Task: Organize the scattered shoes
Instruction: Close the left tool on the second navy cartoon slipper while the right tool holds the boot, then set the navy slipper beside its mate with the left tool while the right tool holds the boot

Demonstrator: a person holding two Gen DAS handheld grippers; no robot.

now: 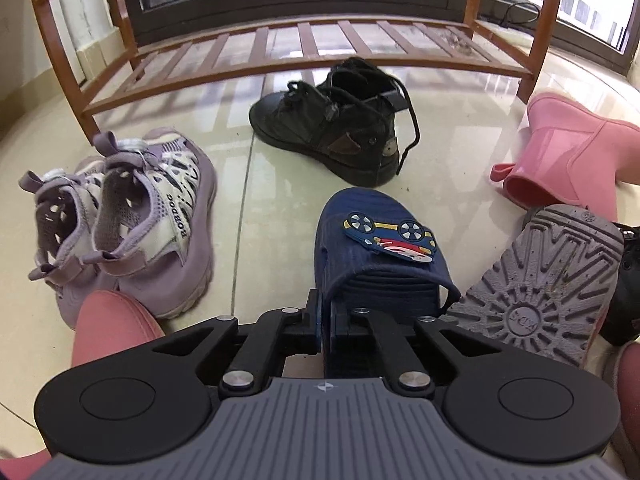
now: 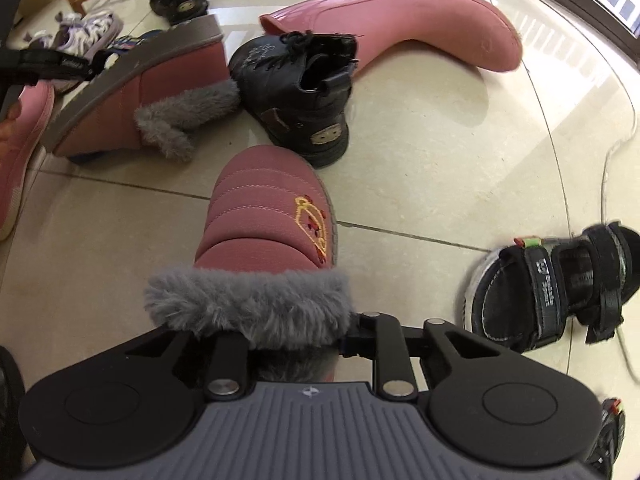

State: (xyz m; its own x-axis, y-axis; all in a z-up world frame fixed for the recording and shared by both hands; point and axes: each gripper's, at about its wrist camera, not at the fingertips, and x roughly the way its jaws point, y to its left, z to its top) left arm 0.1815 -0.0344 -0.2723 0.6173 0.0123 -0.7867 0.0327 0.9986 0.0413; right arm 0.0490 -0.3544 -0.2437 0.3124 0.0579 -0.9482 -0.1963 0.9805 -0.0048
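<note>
The left gripper (image 1: 326, 320) is clamped on the side wall of a navy blue ribbed slipper (image 1: 376, 248), which points straight ahead of it; a rubbery car-shaped patch (image 1: 390, 236) with spoked wheels sits on the slipper's fabric band. Ahead and to the left stands a pair of lilac mesh sneakers (image 1: 132, 216), heels toward the gripper, with chunky soft soles and pull loops. Farther ahead a black leather lace-up boot (image 1: 332, 120) lies near the lowest slatted shelf of a brown wooden shoe rack (image 1: 304, 46). To the right a glossy pink rubber rain boot (image 1: 568, 148) lies on its side, and nearer, the grey moulded tread of an overturned boot sole (image 1: 540, 280) almost touches the slipper.

The right gripper (image 2: 296, 336) is closed on the grey fuzzy collar of a dusty-pink quilted winter boot (image 2: 264, 216), toe pointing away, with a yellow embroidered crest on its side. Ahead to the left its match, a pink fur-trimmed boot (image 2: 156, 88), is tipped up on its side, its grey sole facing upward. Directly ahead sits a second black ankle boot (image 2: 296, 92), with the pink rain boot behind it. To the right lies a black strapped sandal (image 2: 556, 284) on the polished cream floor tiles (image 2: 440, 152).
</note>
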